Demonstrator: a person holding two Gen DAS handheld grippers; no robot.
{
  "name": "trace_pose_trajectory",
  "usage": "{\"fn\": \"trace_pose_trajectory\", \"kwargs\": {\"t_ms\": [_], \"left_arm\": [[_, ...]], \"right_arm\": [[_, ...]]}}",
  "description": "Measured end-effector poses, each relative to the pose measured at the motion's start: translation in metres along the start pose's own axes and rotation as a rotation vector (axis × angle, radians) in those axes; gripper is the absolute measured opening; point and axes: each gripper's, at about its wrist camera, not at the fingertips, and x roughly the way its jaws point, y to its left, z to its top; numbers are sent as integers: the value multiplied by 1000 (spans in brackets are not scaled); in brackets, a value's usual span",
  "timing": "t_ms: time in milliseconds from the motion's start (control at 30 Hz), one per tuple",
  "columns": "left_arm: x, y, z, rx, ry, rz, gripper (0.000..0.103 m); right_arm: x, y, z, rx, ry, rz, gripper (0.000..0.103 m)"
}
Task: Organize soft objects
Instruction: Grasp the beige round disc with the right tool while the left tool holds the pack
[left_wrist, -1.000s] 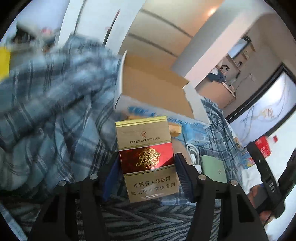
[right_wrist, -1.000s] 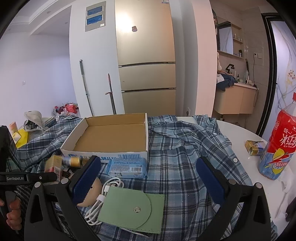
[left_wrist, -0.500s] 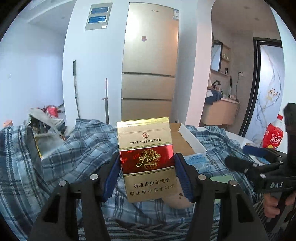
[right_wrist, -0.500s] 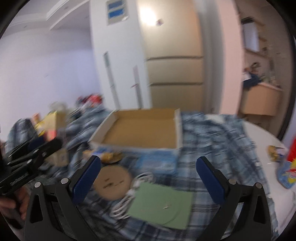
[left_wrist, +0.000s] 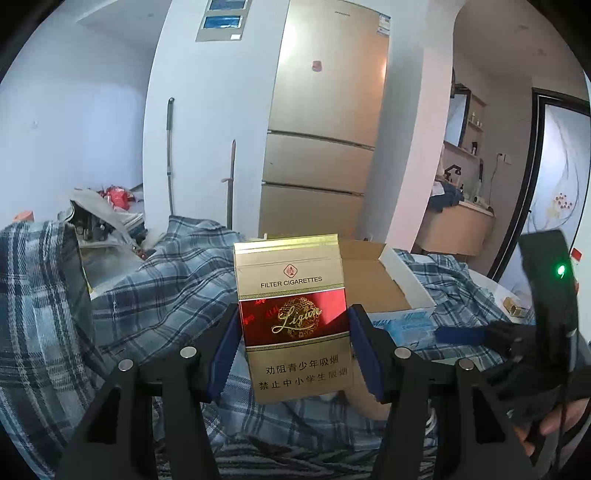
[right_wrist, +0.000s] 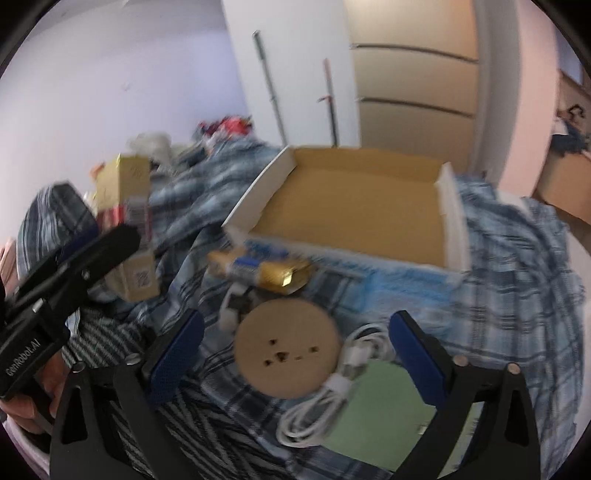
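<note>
My left gripper (left_wrist: 293, 341) clamps the pack (left_wrist: 293, 321) at frame centre. My right gripper (right_wrist: 295, 347), closing on nothing, hovers over the disc (right_wrist: 288, 347). The box (right_wrist: 354, 214) above is empty, so I judge most sorting remains.

The right gripper (right_wrist: 291, 354), its blue-padded fingers (right_wrist: 417, 354) closing with nothing gripped, hovers over a round cardboard disc (right_wrist: 288, 347) on a plaid cloth (right_wrist: 517, 277). A coiled white cable (right_wrist: 332, 391) and green pouch (right_wrist: 384, 410) lie beside the disc; an open cardboard box (right_wrist: 354, 214) sits behind.
</note>
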Motion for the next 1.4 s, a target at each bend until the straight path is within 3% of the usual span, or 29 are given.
{"fn": "trace_pose_trajectory", "kwargs": {"t_ms": [167,267,533,767,933,1000,1067,1167,1400], "left_arm": [[12,6,-3,-36,60,-12,60],[14,6,-4,-34,68,-6,60],[13,6,-5,-46,84,-16,60],[19,10,-5,-57,105,-26,60],[27,11,-6,-62,142,-45,60],[27,10,-6,-62,143,-46,60],[25,11,-7,-61,135,-43,60],[23,8,-6,-48,124,-35,60],[-6,-8,1,57,12,8,60]], "right_arm": [[23,1,2,-22,63,14,80],[33,-1,9,-24,100,54,80],[53,-1,0,-50,169,45,81],[63,-7,-6,-53,175,70,85],[61,0,-12,-143,169,81,92],[54,2,-16,-160,150,77,91],[48,5,-18,-185,129,77,81],[42,2,-18,-166,114,116,80],[8,-3,-12,-127,0,91,79]]}}
